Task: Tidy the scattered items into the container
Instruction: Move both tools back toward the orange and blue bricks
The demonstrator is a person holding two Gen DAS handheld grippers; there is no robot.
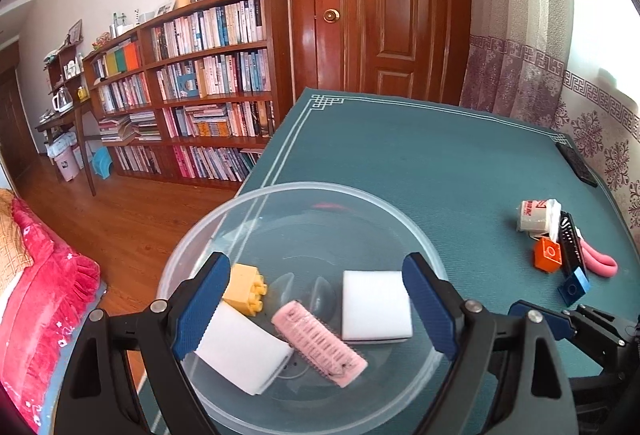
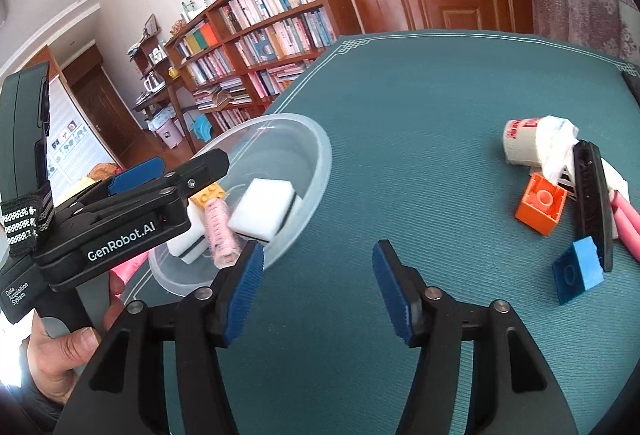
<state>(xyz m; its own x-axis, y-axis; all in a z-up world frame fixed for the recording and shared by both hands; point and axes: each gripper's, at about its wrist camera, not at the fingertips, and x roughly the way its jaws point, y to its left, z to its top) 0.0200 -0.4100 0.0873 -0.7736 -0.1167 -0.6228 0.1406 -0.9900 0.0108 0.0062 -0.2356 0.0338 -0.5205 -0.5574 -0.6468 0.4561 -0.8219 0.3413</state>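
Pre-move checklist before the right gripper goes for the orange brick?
1. Right gripper open and empty: ok.
2. Orange brick in view, top unobstructed: ok.
3. Clearance around brick: not ok, black comb and paper cup crowd it.
4. Clear bowl has room: ok.
5. Left gripper open over the bowl, holding nothing: ok.
6. Brick free of the comb: cannot tell.

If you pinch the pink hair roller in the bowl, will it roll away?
Probably, if nudged: the pink hair roller is a cylinder lying on its side in the clear bowl. Its bristly surface should grip the pads. It looks light and hollow, so squeeze gently.
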